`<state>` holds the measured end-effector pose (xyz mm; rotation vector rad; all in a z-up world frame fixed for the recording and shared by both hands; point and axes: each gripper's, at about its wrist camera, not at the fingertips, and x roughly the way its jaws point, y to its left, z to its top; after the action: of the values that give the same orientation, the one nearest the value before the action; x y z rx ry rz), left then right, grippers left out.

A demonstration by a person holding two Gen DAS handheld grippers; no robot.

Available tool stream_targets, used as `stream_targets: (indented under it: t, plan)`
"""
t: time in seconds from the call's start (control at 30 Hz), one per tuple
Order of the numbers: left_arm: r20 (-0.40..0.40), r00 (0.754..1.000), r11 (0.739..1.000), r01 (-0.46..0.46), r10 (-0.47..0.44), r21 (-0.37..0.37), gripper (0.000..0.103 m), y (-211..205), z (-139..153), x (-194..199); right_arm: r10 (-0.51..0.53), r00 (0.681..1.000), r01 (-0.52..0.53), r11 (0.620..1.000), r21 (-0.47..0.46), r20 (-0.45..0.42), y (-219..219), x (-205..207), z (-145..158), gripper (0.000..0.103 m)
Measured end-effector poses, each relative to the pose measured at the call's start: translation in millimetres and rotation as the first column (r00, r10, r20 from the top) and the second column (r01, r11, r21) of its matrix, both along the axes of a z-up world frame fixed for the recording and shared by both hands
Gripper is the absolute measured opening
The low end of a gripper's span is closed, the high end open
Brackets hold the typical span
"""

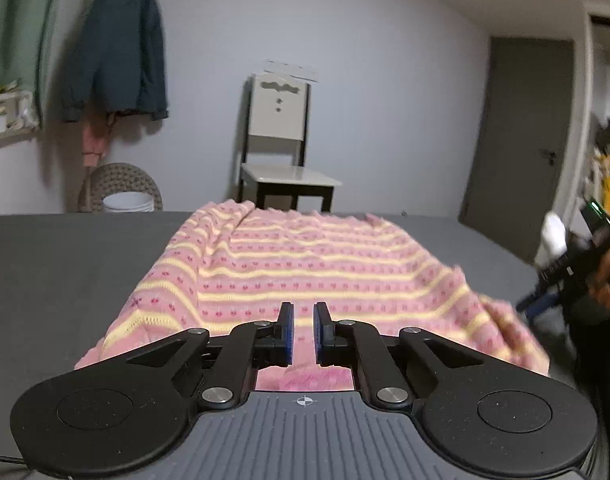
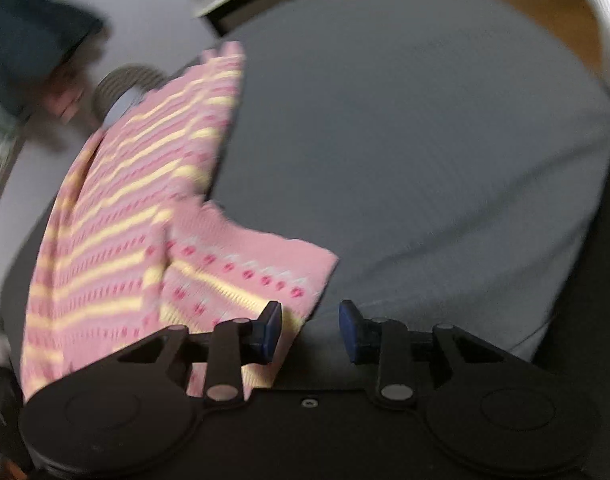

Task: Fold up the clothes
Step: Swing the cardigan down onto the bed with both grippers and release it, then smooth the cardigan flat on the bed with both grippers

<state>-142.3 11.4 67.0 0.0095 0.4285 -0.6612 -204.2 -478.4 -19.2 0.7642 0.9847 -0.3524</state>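
Observation:
A pink knitted sweater with yellow stripes and small red motifs lies spread on a dark grey surface. My left gripper hovers over the sweater's near hem; a narrow gap separates its blue pads and no cloth is pinched between them. In the right wrist view the sweater runs along the left, with one pink flap sticking out to the right. My right gripper is wide open at the flap's near corner, its left pad over the cloth. This view is blurred.
A white-and-black chair stands against the far wall beyond the surface. A woven basket holding a white bucket sits at the back left, under a hanging dark jacket. A grey door is at the right. A hand holds the other gripper there.

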Motion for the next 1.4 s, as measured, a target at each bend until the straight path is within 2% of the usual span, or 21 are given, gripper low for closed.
stream_targets:
  t: [0.13, 0.23, 0.33, 0.47, 0.6, 0.7, 0.83, 0.93, 1.1, 1.17, 1.27, 1.3, 1.33, 1.37, 1.4]
  plan:
    - [-0.050, 0.999, 1.000, 0.015, -0.015, -0.015, 0.008, 7, -12, 10, -0.110, 0.993, 0.104, 0.989, 0.107, 0.051, -10, -5, -21, 0.032]
    - [-0.074, 0.997, 0.999, 0.009, -0.011, -0.036, 0.008, 4, -19, 19, -0.151, 0.986, 0.143, 0.984, 0.107, 0.074, -9, -10, -22, 0.007]
    - [-0.075, 0.997, 0.999, -0.006, 0.003, -0.048, 0.008, 11, -9, 17, -0.184, 0.979, 0.175, 0.980, 0.098, 0.092, -6, -17, -16, 0.006]
    - [-0.090, 0.996, 0.999, -0.021, 0.017, -0.047, 0.008, 15, -5, 17, -0.218, 0.971, 0.221, 0.975, -0.022, 0.099, -4, -30, 6, 0.005]
    - [-0.095, 0.995, 0.999, -0.039, 0.036, -0.031, 0.008, 16, -3, 17, -0.285, 0.958, 0.286, 0.940, -0.184, 0.030, -12, -45, 22, 0.005]
    - [-0.091, 0.994, 0.998, -0.057, 0.055, -0.023, 0.008, 16, -2, 17, -0.355, 0.935, 0.345, 0.910, -0.231, -0.002, -22, -59, 24, 0.005]
    - [-0.081, 0.994, 0.996, -0.081, 0.077, -0.041, 0.008, 23, 0, 14, -0.439, 0.898, 0.426, 0.862, -0.275, 0.015, -30, -76, 27, 0.005]
    - [-0.086, 0.992, 0.994, -0.096, 0.091, -0.060, 0.008, 28, 2, 15, -0.451, 0.892, 0.430, 0.855, -0.290, -0.008, -28, -76, 19, 0.005]
    - [-0.089, 0.988, 0.988, -0.130, 0.123, -0.079, 0.008, 34, 3, 19, -0.377, 0.922, 0.330, 0.882, -0.335, -0.084, -20, -57, 8, 0.009]
    - [-0.088, 0.983, 0.982, -0.167, 0.160, -0.090, 0.008, 40, 5, 20, -0.352, 0.929, 0.294, 0.888, -0.353, -0.111, -16, -51, 9, 0.023]
    - [-0.075, 0.966, 0.957, -0.256, 0.248, -0.138, 0.009, 57, 12, 23, -0.316, 0.946, 0.248, 0.854, -0.458, -0.075, 3, -45, 27, 0.028]
    - [-0.069, 0.956, 0.943, -0.294, 0.286, -0.159, 0.020, 64, 14, 24, -0.300, 0.952, 0.231, 0.835, -0.500, -0.060, 11, -43, 35, 0.030]
    - [-0.063, 0.944, 0.927, -0.330, 0.324, -0.181, 0.045, 72, 16, 25, -0.237, 0.971, 0.187, 0.836, -0.517, -0.032, 28, -39, 43, 0.039]
    - [-0.058, 0.931, 0.908, -0.366, 0.361, -0.203, 0.062, 79, 18, 26, -0.162, 0.987, 0.136, 0.837, -0.529, -0.002, 47, -34, 51, 0.045]
    - [-0.057, 0.915, 0.886, -0.402, 0.400, -0.230, 0.087, 86, 18, 27, -0.085, 0.996, 0.086, 0.835, -0.543, 0.027, 65, -29, 59, 0.048]
